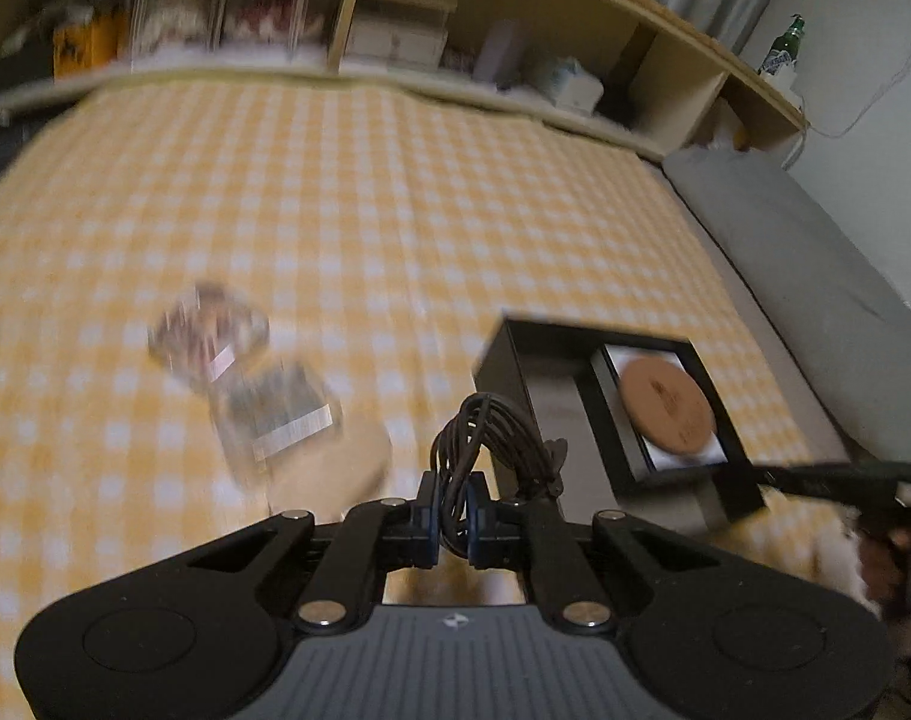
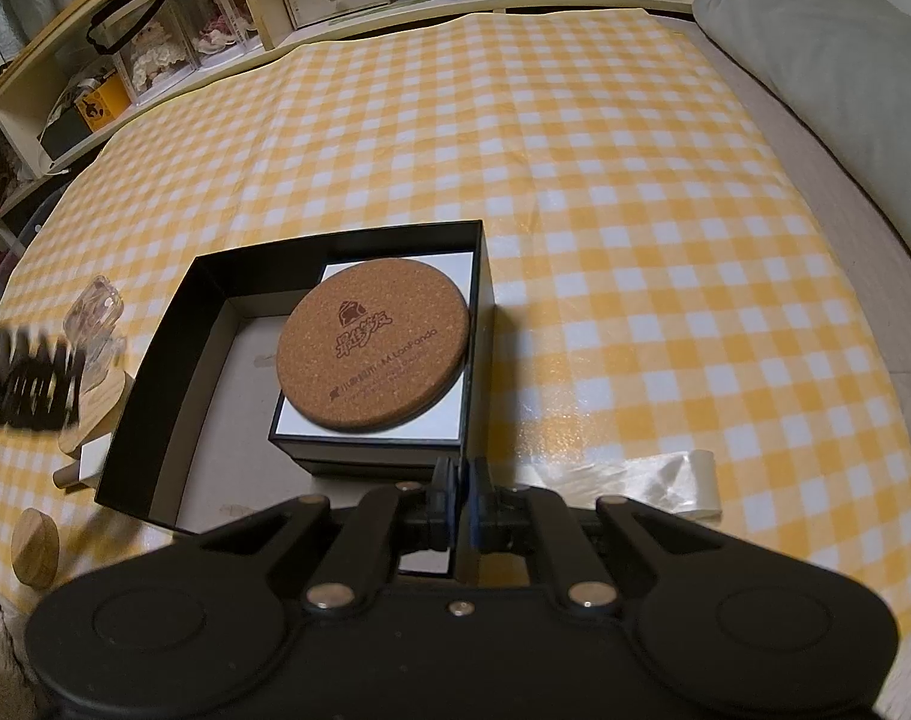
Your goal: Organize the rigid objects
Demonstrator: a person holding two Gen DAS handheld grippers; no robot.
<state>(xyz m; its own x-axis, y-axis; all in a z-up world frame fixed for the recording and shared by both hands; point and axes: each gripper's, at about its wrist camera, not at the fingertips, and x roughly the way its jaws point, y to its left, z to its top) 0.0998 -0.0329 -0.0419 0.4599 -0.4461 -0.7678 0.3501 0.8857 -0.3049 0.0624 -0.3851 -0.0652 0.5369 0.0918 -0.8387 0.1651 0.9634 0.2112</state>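
My left gripper (image 1: 453,531) is shut on a dark claw hair clip (image 1: 491,438) and holds it above the yellow checked cloth, left of the open black box (image 1: 503,360). In the box a round cork coaster (image 2: 374,343) lies on a smaller white-topped box (image 2: 311,426). My right gripper (image 2: 463,501) is shut on the near wall of the black box (image 2: 155,354). The left gripper with the clip shows blurred at the left edge of the right wrist view (image 2: 26,381).
Clear plastic cases (image 1: 245,384) and a pale wooden board (image 2: 98,411) lie left of the box. A small wooden disc (image 2: 34,546) sits near the front edge. A tape roll (image 2: 698,483) lies to the right. Shelves stand behind, a grey pillow (image 2: 827,54) at right.
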